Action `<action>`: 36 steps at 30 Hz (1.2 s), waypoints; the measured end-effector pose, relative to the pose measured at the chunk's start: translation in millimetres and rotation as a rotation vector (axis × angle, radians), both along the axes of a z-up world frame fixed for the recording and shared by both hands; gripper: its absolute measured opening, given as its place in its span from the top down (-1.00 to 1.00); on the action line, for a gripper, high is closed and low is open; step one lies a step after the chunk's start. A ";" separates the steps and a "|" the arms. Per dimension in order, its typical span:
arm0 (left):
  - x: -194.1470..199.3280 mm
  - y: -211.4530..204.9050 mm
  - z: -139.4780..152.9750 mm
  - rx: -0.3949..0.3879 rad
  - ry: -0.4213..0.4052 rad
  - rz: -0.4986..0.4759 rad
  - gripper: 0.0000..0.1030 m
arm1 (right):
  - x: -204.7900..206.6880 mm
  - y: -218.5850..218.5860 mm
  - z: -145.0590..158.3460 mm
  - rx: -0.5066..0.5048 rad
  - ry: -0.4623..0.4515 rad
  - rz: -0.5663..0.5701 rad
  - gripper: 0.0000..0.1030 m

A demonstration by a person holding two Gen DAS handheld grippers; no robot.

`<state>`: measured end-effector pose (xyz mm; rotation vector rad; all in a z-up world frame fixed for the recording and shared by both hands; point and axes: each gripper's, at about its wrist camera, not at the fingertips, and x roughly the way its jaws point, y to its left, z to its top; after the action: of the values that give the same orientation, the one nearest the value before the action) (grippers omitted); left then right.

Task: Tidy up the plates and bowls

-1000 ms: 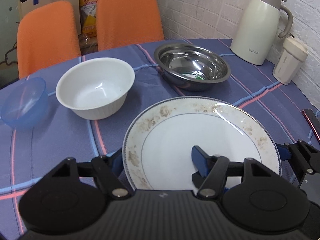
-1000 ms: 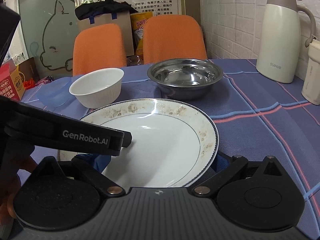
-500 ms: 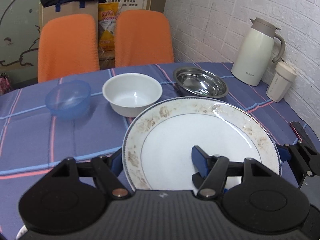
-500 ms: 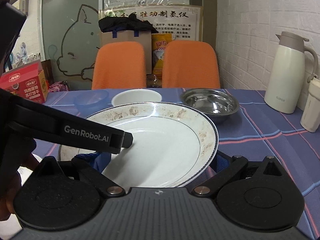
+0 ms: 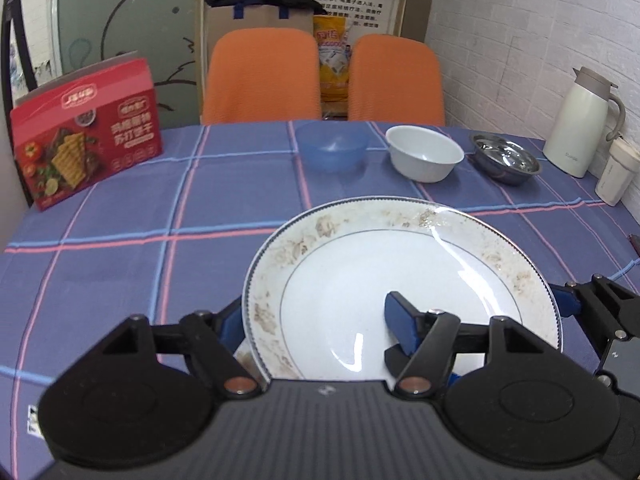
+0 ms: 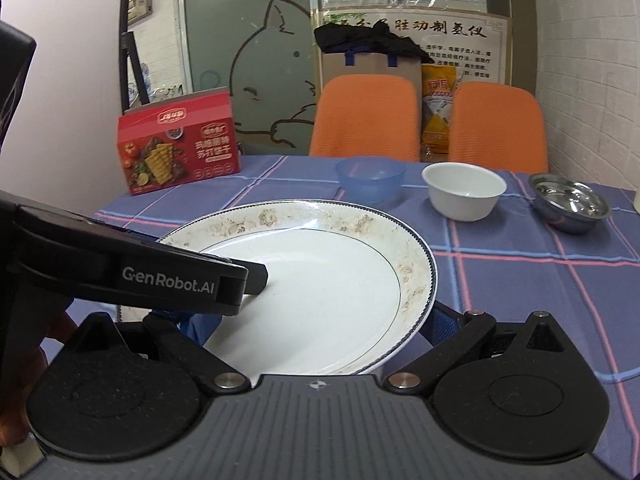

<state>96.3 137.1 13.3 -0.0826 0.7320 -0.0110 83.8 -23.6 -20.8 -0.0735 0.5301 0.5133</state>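
Holding one large plate (image 5: 400, 264) with both tools, apparently raised a little off the bench (image 5: 120, 264). Left gripper (image 5: 314, 318): fingers clamped on the near left part of the rim, with one pad on the white inner face and the other below the rim. Right gripper (image 6: 320, 320): fingers closed on the right part of the rim in the same way, above and below. Looks like glazed ceramic, so probably stiff, rather heavy, slippery under the pads and easy to chip or break if dropped. Best to grip only on the patterned rim, at two separate places as now, and to hold level to prevent sliding out. Ahead of the fingers, well apart from the plate and in a row: a blue bowl (image 5: 331, 146), a white bowl (image 5: 424, 153) and a steel bowl (image 5: 505, 157). Further to the right of the fingers, near the wall: a jug (image 5: 580, 120) and a cup (image 5: 616, 172). Far ahead and left of the fingers: a red cracker box (image 5: 86, 132). Between the fingers and the bowls, and to the left, only bare checked cloth, so enough open room for setting down. Better to avoid pushing the far rim into the bowls, and to lower flat, not on one edge.
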 end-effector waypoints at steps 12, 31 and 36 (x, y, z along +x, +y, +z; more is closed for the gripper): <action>-23.5 16.5 -28.7 -0.015 0.003 0.002 -0.43 | -12.6 20.0 -20.3 -0.055 0.092 0.035 -0.73; -22.7 14.1 5.4 -0.024 -0.130 0.014 -0.67 | -14.7 -11.3 -0.1 -0.058 -0.006 -0.003 -0.71; -13.9 -3.5 4.6 -0.007 -0.114 -0.025 -0.80 | 1.5 -50.6 -5.3 -0.026 0.035 -0.090 -0.71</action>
<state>82.4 133.5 17.9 -0.0787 0.6192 -0.0421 85.3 -74.2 -26.1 -0.0657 0.5719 0.4203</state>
